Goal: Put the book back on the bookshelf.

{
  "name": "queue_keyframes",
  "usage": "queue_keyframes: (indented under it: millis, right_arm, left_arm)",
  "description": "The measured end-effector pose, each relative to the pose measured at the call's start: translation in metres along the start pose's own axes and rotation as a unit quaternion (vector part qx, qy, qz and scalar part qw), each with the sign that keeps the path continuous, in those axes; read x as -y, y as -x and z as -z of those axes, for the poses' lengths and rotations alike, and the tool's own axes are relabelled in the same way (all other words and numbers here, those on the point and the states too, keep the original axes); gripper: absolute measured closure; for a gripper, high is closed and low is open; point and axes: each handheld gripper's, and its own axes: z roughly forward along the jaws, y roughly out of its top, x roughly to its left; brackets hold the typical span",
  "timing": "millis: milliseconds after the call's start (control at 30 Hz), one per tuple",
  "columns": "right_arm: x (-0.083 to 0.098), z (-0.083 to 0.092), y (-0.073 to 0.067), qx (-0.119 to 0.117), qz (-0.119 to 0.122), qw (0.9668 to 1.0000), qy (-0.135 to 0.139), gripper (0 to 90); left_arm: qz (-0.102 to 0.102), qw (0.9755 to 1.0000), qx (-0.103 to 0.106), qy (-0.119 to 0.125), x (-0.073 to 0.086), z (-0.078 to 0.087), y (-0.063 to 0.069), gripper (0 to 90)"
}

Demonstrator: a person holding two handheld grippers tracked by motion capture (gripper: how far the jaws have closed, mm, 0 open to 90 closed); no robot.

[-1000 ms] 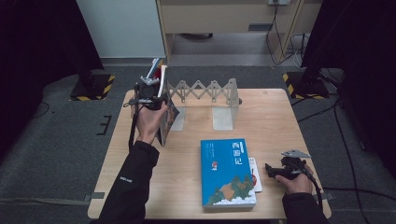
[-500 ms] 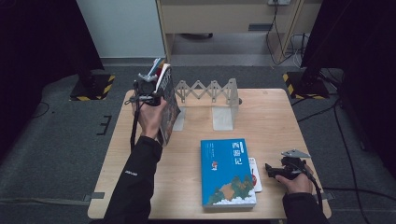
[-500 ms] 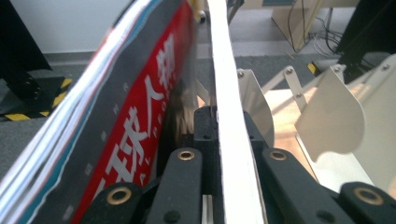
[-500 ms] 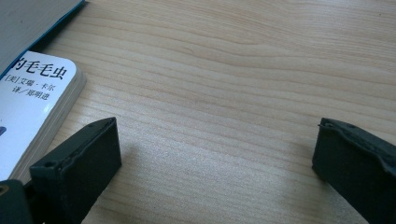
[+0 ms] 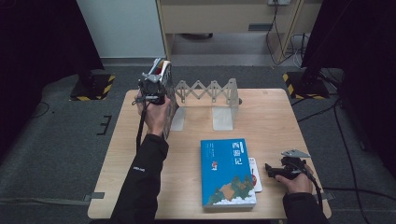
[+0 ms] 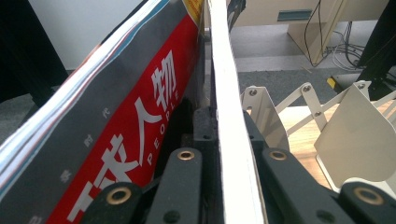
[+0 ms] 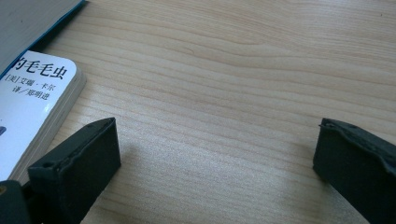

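Upper left: left gripper (image 5: pixel 154 84) fingers clamped on upright white book (image 6: pixel 229 116). Lower right: right gripper (image 5: pixel 275 170) fingers open above table (image 5: pixel 280 121).

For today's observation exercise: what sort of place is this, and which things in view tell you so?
Probably a recording studio or lab, not a library: a small wooden table stands on grey carpet, black curtains hang at both sides, and hazard-striped stand bases sit on the floor. Books and a folding bookstand look like props.
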Motion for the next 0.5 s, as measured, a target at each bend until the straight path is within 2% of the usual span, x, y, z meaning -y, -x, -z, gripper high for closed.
queue_keyframes:
  millis: [167,300,333,400,433,500]
  right_arm:
    - [0.000,0.000,0.000,0.000,0.000,1.0000,0.000,0.8]
    - [0.000,0.000,0.000,0.000,0.000,1.0000,0.000,0.8]
    - [0.000,0.000,0.000,0.000,0.000,1.0000,0.000,0.8]
    - [0.000,0.000,0.000,0.000,0.000,1.0000,0.000,0.8]
    - [0.000,0.000,0.000,0.000,0.000,1.0000,0.000,0.8]
    - [0.000,0.000,0.000,0.000,0.000,1.0000,0.000,0.8]
  left_arm:
    - [-0.002,1.0000,0.002,0.003,0.002,0.002,-0.002,79.3]
    - [-0.009,0.9998,0.000,0.018,0.003,0.009,-0.003,76.6]
    - [-0.008,0.9996,0.003,0.026,0.004,0.014,-0.005,72.7]
    - [-0.007,0.9996,0.005,0.028,0.004,0.017,-0.006,70.0]
    - [-0.005,0.9994,0.015,0.032,0.005,0.022,-0.008,68.1]
    - [-0.005,0.9992,0.018,0.035,0.006,0.024,-0.008,64.7]
